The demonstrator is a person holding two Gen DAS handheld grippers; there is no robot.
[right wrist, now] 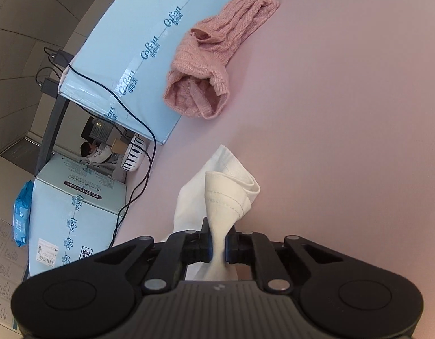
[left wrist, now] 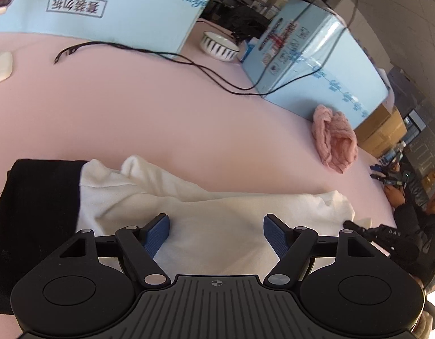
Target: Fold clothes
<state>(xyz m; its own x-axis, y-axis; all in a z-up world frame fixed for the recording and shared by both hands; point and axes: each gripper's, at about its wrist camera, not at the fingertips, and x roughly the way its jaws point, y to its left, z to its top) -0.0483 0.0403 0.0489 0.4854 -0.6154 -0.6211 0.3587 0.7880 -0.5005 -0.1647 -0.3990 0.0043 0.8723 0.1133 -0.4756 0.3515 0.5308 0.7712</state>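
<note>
A white garment with a black part (left wrist: pixel 34 197) lies on the pink table (left wrist: pixel 161 118). In the left wrist view its white cloth (left wrist: pixel 206 226) spreads under my left gripper (left wrist: pixel 216 233), which is open just above it with nothing between its blue pads. My right gripper (right wrist: pixel 218 244) is shut on a stitched hem corner of the white garment (right wrist: pixel 226 195) and holds it lifted above the table (right wrist: pixel 344 141). A crumpled pink knitted sweater (left wrist: pixel 334 141) lies further off, also seen in the right wrist view (right wrist: pixel 214 56).
Light blue cartons (left wrist: pixel 310 56) (right wrist: pixel 149 42) stand along the table's far side. Black cables (left wrist: pixel 189 62) run across the table. A striped white bowl (left wrist: pixel 219 46) sits between the cartons. A person (left wrist: pixel 415 220) sits beyond the table's right edge.
</note>
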